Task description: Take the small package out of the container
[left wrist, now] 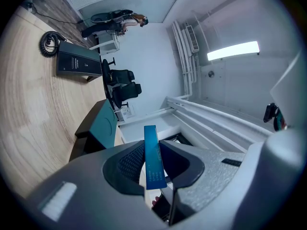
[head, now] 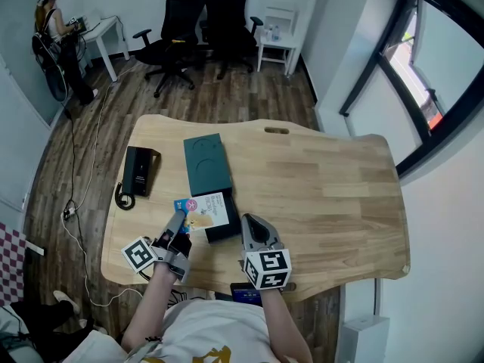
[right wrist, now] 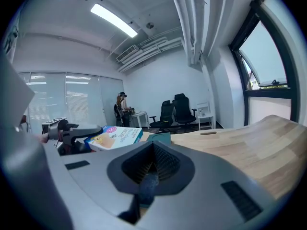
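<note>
The small package (head: 204, 211), a flat blue and white box with a cartoon print, is held a little above the table. My left gripper (head: 180, 220) is shut on its near left edge. In the left gripper view the package's blue edge (left wrist: 154, 163) stands clamped between the two pads. The open black container (head: 225, 228) lies just under and right of the package, and its dark teal lid (head: 206, 163) lies behind it. My right gripper (head: 249, 221) hovers beside the container's right side, its jaws shut with nothing in them. The right gripper view shows the package (right wrist: 115, 137) off to the left.
A black box (head: 141, 170) with a coiled cable (head: 125, 197) lies on the wooden table (head: 325, 187) at the left. Office chairs (head: 203, 21) and a person at a white desk (head: 102, 32) are beyond the table's far edge. A phone (head: 246, 293) sits at the near edge.
</note>
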A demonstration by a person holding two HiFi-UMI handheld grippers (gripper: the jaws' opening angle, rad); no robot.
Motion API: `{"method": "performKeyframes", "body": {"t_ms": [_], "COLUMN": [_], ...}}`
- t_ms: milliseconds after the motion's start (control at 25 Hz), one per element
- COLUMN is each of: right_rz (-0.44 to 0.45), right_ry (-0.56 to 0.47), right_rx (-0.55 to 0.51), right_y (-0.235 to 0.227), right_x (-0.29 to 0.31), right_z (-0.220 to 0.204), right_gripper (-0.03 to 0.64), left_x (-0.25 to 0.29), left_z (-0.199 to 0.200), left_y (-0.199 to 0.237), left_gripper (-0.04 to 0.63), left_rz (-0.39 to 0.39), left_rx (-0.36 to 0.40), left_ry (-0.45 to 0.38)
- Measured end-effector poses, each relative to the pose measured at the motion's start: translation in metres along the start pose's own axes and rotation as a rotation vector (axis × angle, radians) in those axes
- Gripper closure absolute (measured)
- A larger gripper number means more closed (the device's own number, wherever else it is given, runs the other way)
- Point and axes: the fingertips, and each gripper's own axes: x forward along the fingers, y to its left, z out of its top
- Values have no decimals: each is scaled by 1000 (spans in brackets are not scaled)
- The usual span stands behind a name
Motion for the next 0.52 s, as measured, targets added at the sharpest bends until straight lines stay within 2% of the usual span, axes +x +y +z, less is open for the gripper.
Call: {"method": "performKeyframes", "body": {"t_ms": [520], "right_rz": [32], "right_ry": [7], "right_rx": [-11], "right_y": [4], "right_x": [3], "right_z": [1], "right_gripper": [614], "left_x": [7], "left_z": [-3], "left_y": [1], "left_gripper": [500], "left_rz": [8], "left_rx": [22], "left_ry": [18]}}
